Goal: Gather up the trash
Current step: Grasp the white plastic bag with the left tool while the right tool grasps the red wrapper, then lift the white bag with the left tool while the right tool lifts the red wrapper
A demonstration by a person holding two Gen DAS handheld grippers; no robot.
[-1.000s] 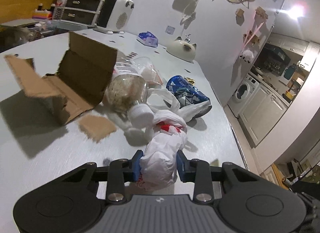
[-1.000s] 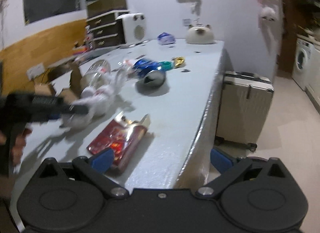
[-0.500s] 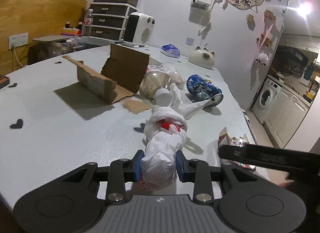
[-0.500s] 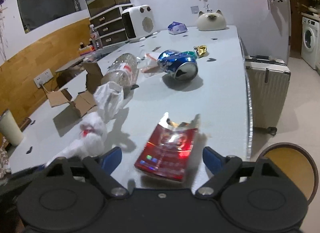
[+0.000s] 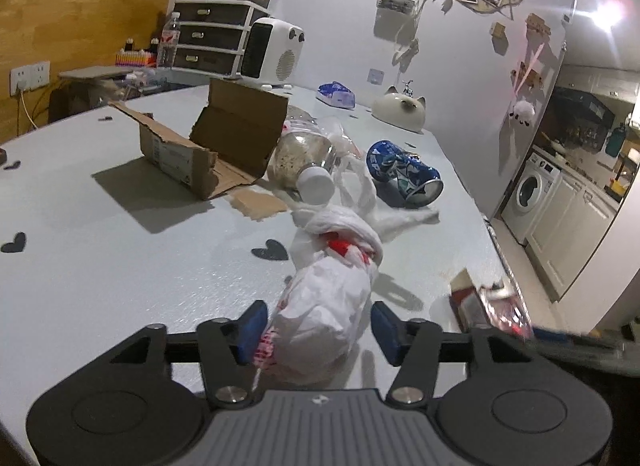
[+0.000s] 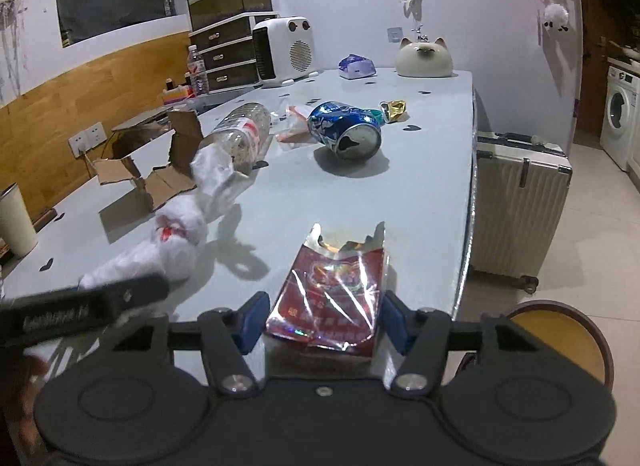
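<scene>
Grey table point(image 6: 420, 169) against wall, strewn with can point(image 6: 346, 131), cardboard box point(image 5: 216, 145).

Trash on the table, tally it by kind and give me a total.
Plastic bag: 1
Plastic bottle: 1
Crushed can: 1
Cardboard box: 1
Red foil wrapper: 1
Gold foil wrapper: 1
Clear wrapper: 1
Total: 7
</scene>
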